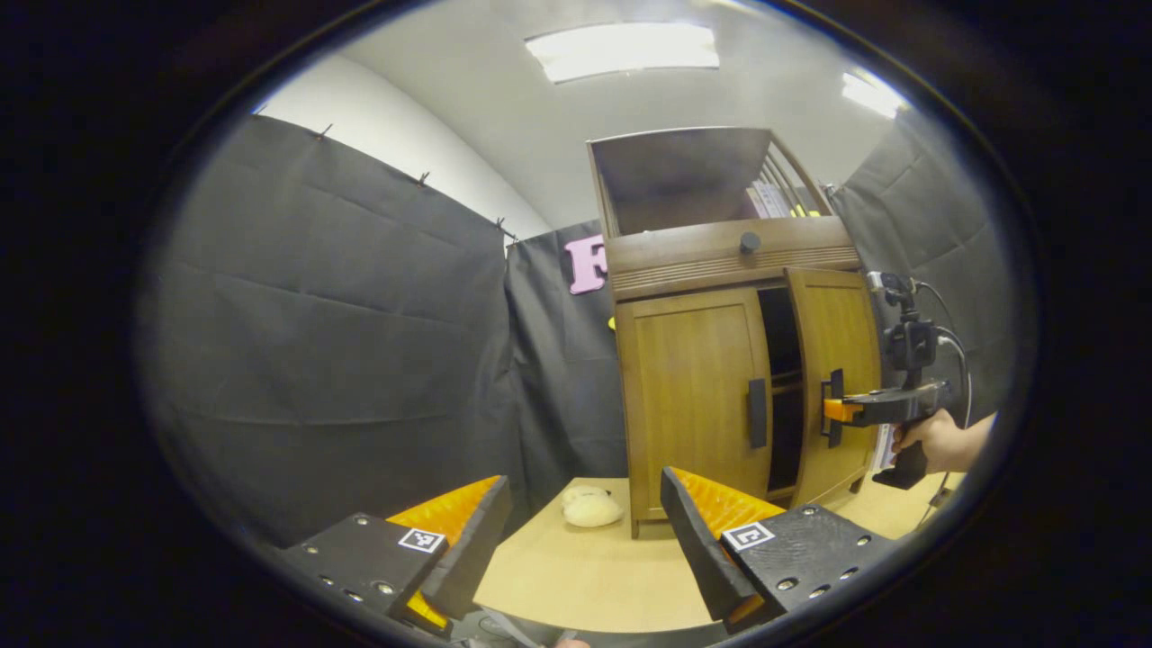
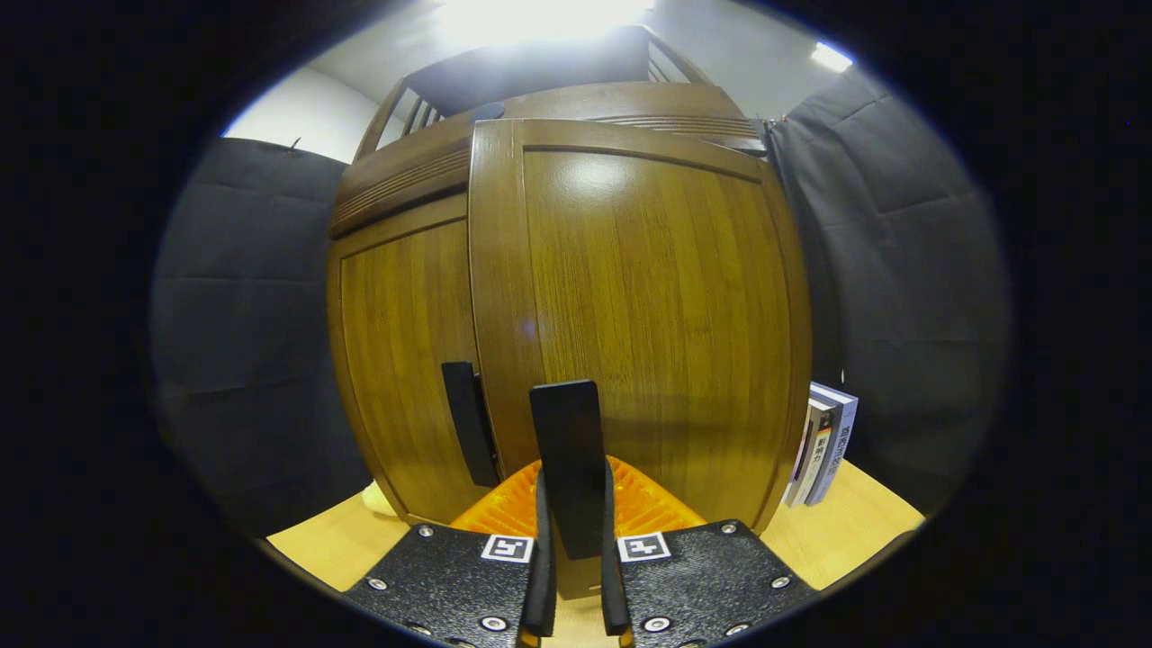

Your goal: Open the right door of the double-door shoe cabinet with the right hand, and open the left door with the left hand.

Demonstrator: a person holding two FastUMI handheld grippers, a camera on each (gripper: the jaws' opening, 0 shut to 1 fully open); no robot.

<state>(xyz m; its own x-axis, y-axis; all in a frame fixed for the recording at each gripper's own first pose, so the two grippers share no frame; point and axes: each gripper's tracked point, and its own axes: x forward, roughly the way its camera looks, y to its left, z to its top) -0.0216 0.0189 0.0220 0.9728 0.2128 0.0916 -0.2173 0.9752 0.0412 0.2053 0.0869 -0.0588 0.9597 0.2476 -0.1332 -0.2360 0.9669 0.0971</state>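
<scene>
Well, we see the shoe cabinet [image 1: 720,360] standing on the bench [image 1: 576,567], right of centre in the left gripper view. Its right door [image 1: 835,378] is swung partly open, showing a dark gap beside the left door [image 1: 693,396], which sits shut. Our right tongs [image 1: 832,410], held by a hand [image 1: 940,441] at the right edge of that view, are clamped on the right door's handle [image 2: 569,468]; in the right gripper view it stands between the two closed fingers at bottom centre. Our left tongs [image 1: 585,522] are spread apart, holding nothing, low in the frame. Some books [image 2: 823,445] lean beside the cabinet, and a small pale lump [image 1: 589,507] lies on the bench.
</scene>
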